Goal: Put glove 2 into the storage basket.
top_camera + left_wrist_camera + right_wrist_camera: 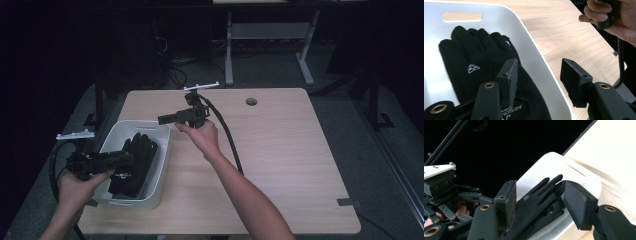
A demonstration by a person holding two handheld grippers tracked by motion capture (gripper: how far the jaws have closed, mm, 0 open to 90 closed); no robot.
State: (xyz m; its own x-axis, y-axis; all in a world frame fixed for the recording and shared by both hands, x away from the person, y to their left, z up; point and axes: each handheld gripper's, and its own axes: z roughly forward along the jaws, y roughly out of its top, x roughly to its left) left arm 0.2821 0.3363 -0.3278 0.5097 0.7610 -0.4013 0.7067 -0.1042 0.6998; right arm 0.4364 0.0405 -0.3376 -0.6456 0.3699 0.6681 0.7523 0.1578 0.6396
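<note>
On the near left corner of the desk (280, 165): one white plastic bin (162, 172), rectangular, a slot handle cut in its far wall. Inside the bin, black gloves (135, 160), stacked; at least one plain in the high view, exact count hard to tell, fingers pointing to the bin's far end, a small white logo on the back of the top one. Nearest of all, two forearms, two hands, one claw apiece. Left claw (125, 159), held over the bin's near left edge, poised just above the gloves; jaws parted and empty, one pad over the glove's cuff and the other beyond the bin's rim, over bare wood, neither pressing anything. Right claw (164, 119), farther off, raised over the bin's far right corner and aimed leftward; jaws likewise apart, nothing between them, gloves lying below and beyond in the right gripper view. One black cable (227, 135) trailing from the right claw across the desk toward the near edge. Farther back, one round cable hole (251, 101) in the desktop. Beyond the desk, dark floor and one white desk frame (270, 45).
</note>
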